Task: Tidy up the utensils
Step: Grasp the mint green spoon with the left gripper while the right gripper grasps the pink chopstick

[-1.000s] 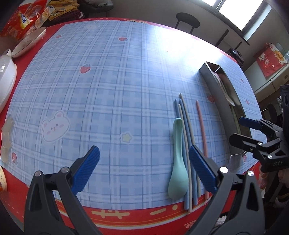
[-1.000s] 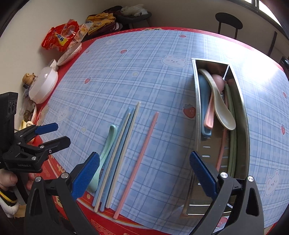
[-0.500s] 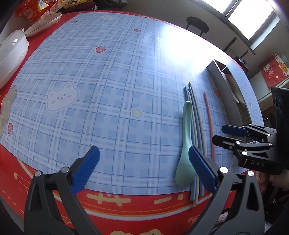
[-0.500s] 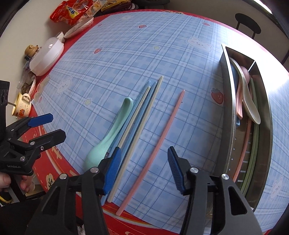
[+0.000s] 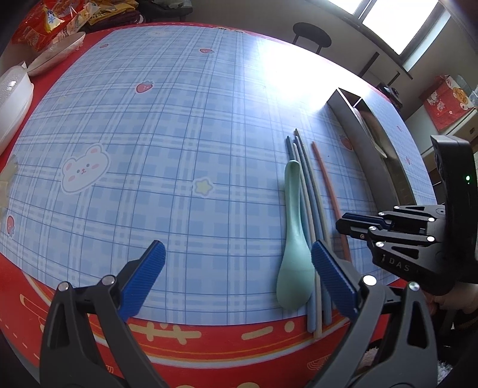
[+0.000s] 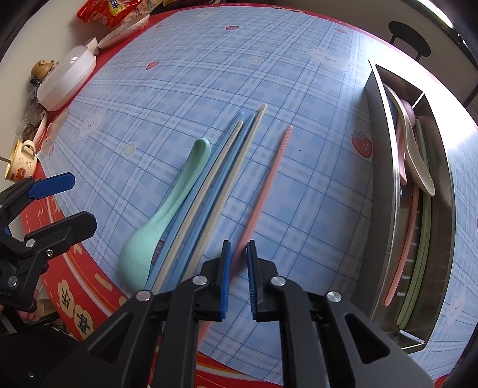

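Our right gripper (image 6: 238, 253) has just been closing and now clenches the near end of the pink chopstick (image 6: 264, 185), its blue pads (image 6: 224, 277) pressed against the stick on either side, low over the front edge of the table. Our left gripper (image 5: 237, 268) hangs released, its jaws spread wide above the blue plaid tablecloth (image 5: 179, 134), with nothing between them.

We see the pink chopstick lying alone on the cloth, apart from the other loose utensils and between them and the steel utensil tray (image 6: 385, 167). To its left, a mint-green spoon (image 6: 167, 215) lies bowl toward the table edge, touching a tight bundle of blue and cream chopsticks (image 6: 221, 176) that run parallel to it. From the left wrist camera, the spoon (image 5: 294, 235) rests just inside the right-hand blue pad (image 5: 334, 277), and the near ends of the bundled chopsticks (image 5: 313, 209) reach over the red border of the cloth.

The tray stands at the right side of the table. In it we make out a cream spoon (image 6: 415, 155), a pink chopstick (image 6: 403, 247) and green chopsticks (image 6: 424, 238) laid lengthwise, with a divider near its far end.

At the far left edge sit a white lidded container (image 6: 67, 77), a yellow mug (image 6: 21, 161) and red snack packets (image 6: 104, 9).
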`<state>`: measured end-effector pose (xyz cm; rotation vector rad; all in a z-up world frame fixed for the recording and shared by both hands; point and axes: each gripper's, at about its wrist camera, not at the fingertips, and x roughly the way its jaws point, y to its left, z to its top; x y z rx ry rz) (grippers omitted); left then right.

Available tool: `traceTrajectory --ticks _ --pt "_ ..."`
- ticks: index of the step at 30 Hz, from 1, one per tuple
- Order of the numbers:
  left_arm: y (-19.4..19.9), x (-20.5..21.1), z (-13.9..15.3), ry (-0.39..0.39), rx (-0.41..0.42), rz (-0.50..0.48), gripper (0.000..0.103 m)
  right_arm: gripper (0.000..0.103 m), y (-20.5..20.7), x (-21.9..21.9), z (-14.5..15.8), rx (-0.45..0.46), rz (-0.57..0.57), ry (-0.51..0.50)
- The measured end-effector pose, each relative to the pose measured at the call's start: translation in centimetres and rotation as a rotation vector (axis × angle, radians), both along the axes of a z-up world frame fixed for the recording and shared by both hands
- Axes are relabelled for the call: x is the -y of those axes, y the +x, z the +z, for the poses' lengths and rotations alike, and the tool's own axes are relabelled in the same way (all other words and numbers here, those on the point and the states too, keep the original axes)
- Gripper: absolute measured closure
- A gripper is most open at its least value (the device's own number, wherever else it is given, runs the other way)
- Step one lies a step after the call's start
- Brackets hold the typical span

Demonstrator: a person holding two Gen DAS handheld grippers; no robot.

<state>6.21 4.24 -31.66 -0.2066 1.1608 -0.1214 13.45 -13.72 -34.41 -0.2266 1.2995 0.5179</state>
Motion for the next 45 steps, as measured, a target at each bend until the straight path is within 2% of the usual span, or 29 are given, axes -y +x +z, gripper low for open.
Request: traceTrajectory --ticks 2,4,5,7,10,12,16,18,20,27,31,33,38,42,45 --pt "0.1 0.5 0.0 -0.005 0.006 -0.017 0.008 0.096 -0.2 0.0 0.0 0.002 0.006 -0.002" --pt "0.2 1.1 0.0 -0.004 0.008 -0.038 0.015 0.096 -0.3 0.1 -0.1 0.002 0.007 0.002" --pt "0.2 1.4 0.0 -0.002 0.005 -0.048 0.024 0.096 -0.4 0.2 -0.1 0.001 0.005 0.007" --pt "0.5 1.9 -0.3 0.0 -0.007 -0.063 0.027 0.096 -0.4 0.5 -0.1 -0.003 0.002 0.018" --pt "0.7 2.5 -0.6 -0.029 -0.018 -0.089 0.034 0.096 -0.5 0.9 -0.1 -0.004 0.002 0.031" --pt "0.8 3.0 -0.8 -0.052 -0.024 -0.113 0.044 0.096 -0.5 1.1 0.0 -0.005 0.0 0.038" --pt "1.2 3.7 -1.4 -0.102 -0.041 -0.143 0.052 0.096 -0.5 1.4 0.1 -0.006 0.002 0.047" --pt "1.5 4.1 -1.8 -0.114 -0.06 -0.153 0.066 0.096 -0.5 1.4 0.1 -0.005 0.003 0.049" --pt "1.9 4.3 -2.3 -0.122 -0.079 -0.15 0.075 0.096 -0.5 1.4 0.1 -0.005 0.004 0.05" --pt "2.7 4.4 -3.1 -0.14 -0.097 -0.136 0.074 0.095 -0.6 1.4 0.1 -0.004 0.005 0.053" --pt "2.9 4.5 -3.2 -0.121 -0.093 -0.139 0.073 0.095 -0.6 1.4 0.2 -0.005 0.004 0.055" --pt "3.0 4.2 -3.1 -0.1 -0.09 -0.125 0.076 0.095 -0.7 1.4 0.2 -0.004 0.0 0.054" --pt "3.4 1.5 -3.2 -0.076 -0.08 -0.025 0.078 0.095 -0.7 1.4 0.2 -0.004 -0.001 0.055" --pt "3.5 -0.8 -3.1 -0.01 -0.067 0.051 0.08 0.095 -0.7 1.5 0.2 -0.004 0.0 0.054" --pt "3.5 -2.0 -3.1 -0.047 -0.085 0.081 0.08 0.096 -0.7 1.4 0.2 -0.004 0.0 0.055"
